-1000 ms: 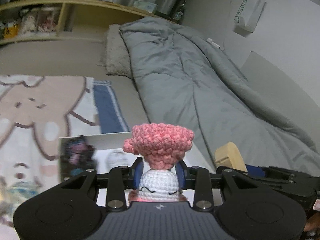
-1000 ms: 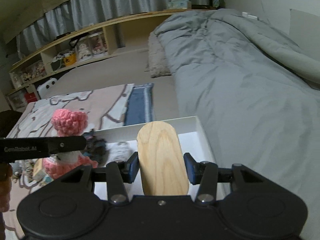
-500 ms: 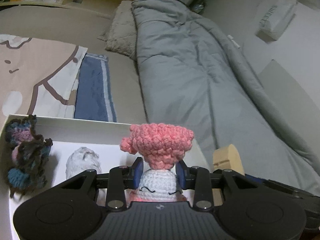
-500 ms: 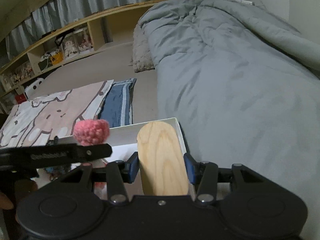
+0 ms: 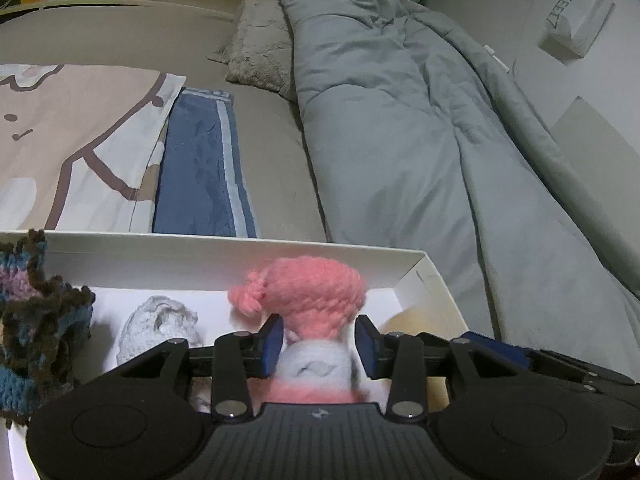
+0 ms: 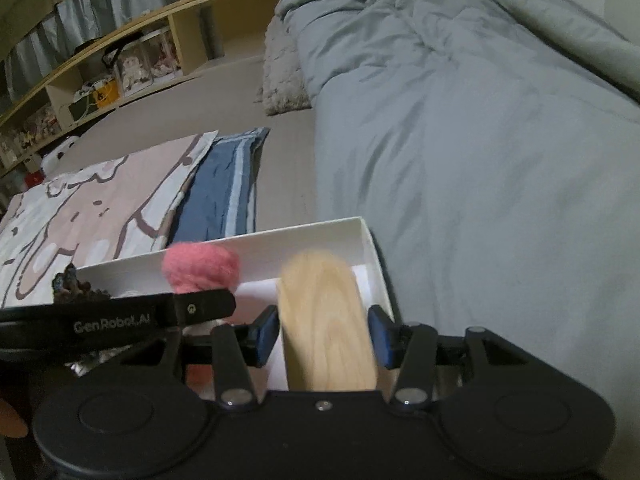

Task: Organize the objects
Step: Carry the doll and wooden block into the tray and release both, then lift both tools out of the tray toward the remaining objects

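Jaws of both grippers have just been opening over the white box (image 5: 404,258): left gripper (image 5: 319,340) stands loose around the crochet doll (image 5: 308,300); right gripper (image 6: 322,330) loose around the wooden piece (image 6: 326,320).

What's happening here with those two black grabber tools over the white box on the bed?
A person is tidying small things into a shallow white cardboard box. The left gripper has just been opening around a pink and white crocheted doll; the right gripper has just been opening around a rounded light wooden block. Gaps show beside both. A grey knitted ball already lies inside.
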A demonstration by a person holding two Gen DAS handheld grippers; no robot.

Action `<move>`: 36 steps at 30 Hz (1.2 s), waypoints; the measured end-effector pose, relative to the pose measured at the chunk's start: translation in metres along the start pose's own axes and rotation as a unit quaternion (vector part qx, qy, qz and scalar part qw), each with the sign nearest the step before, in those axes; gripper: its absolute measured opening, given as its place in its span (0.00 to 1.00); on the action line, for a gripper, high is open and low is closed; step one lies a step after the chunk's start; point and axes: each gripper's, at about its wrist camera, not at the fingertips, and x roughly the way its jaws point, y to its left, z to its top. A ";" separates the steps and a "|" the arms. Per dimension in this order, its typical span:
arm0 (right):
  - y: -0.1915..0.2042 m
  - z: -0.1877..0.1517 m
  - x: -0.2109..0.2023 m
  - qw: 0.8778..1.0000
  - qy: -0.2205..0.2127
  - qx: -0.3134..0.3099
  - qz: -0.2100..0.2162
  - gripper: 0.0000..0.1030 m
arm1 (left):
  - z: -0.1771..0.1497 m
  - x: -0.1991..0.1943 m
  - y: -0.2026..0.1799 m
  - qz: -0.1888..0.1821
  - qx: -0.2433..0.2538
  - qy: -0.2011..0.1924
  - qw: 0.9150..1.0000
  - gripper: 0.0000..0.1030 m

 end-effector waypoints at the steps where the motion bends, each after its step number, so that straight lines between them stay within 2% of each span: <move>1: -0.001 0.000 -0.003 1.000 -0.001 0.001 0.001 0.54 | 0.000 -0.002 -0.001 0.001 0.003 0.001 1.000 0.41; 13: 0.003 0.001 -0.043 1.000 -0.006 -0.006 -0.001 0.54 | 0.001 -0.038 -0.014 0.019 0.039 0.013 0.999 0.42; 30: 0.034 -0.015 -0.110 1.000 -0.018 0.009 0.015 0.55 | -0.005 -0.124 -0.012 0.046 0.077 0.013 0.996 0.42; 32: 0.037 -0.015 -0.120 1.000 -0.024 0.009 0.013 0.56 | -0.006 -0.135 -0.010 0.052 0.083 0.010 0.995 0.43; 34: 0.040 -0.016 -0.130 0.999 -0.030 0.013 0.013 0.59 | -0.007 -0.147 -0.009 0.059 0.087 0.006 0.994 0.52; 36: 0.041 -0.017 -0.139 0.999 -0.035 0.015 0.010 0.61 | -0.009 -0.158 -0.008 0.065 0.096 0.000 0.993 0.56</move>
